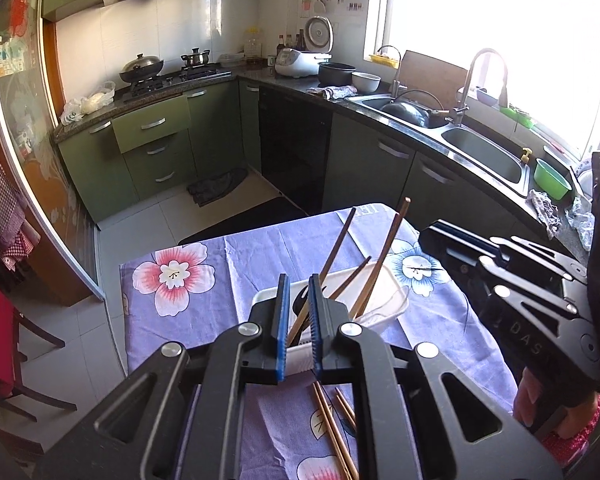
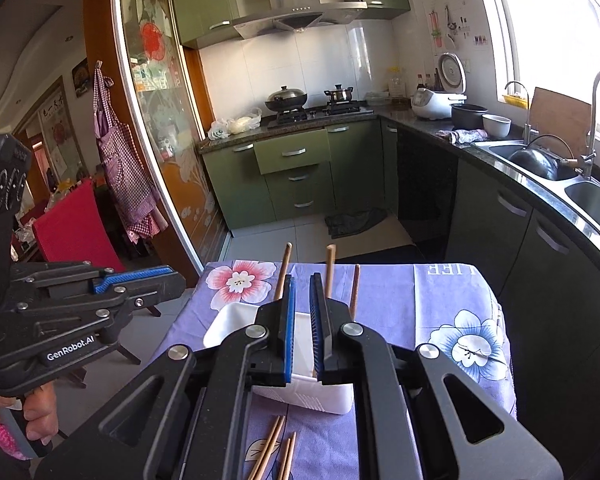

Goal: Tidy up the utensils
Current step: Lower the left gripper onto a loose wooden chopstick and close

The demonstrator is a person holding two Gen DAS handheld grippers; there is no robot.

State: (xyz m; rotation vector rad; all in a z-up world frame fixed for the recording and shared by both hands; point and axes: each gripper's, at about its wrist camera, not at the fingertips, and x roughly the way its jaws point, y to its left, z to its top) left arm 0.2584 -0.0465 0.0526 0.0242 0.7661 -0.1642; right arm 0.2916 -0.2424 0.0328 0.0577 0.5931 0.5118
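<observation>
Left hand-held gripper (image 1: 298,312): blue pads set a narrow gap apart, nothing pinched. A chopstick shows through the gap but sits farther off in the holder, no contact visible. It hovers over the near end of the white tray (image 1: 384,300).

Right hand-held gripper (image 2: 302,314): same posture, pads parted by a slim gap, empty. White plastic of the tray (image 2: 228,320) shows behind the gap. In the left wrist view this gripper sits at the right, over the surface's right edge.

Task items:
- Upright holder (image 2: 320,398) at the near end of the tray, white, ribbed front.
- Dark brown chopsticks (image 1: 338,242) stand in the holder, leaning to the far right, tips well above the tray rim. From the right wrist view three tips (image 2: 330,264) poke up behind the fingers.
- Loose chopsticks (image 1: 332,432) lie flat on the surface just near of the holder, lighter wood. Same group in the right wrist view (image 2: 274,452), four sticks visible there, roughly parallel.

Surface: purple floral cloth (image 1: 188,276) covers it, pink flower at far left, blue flower at right.

Person's hand (image 2: 32,412) grips the left gripper's handle at the left edge of the right wrist view.
</observation>
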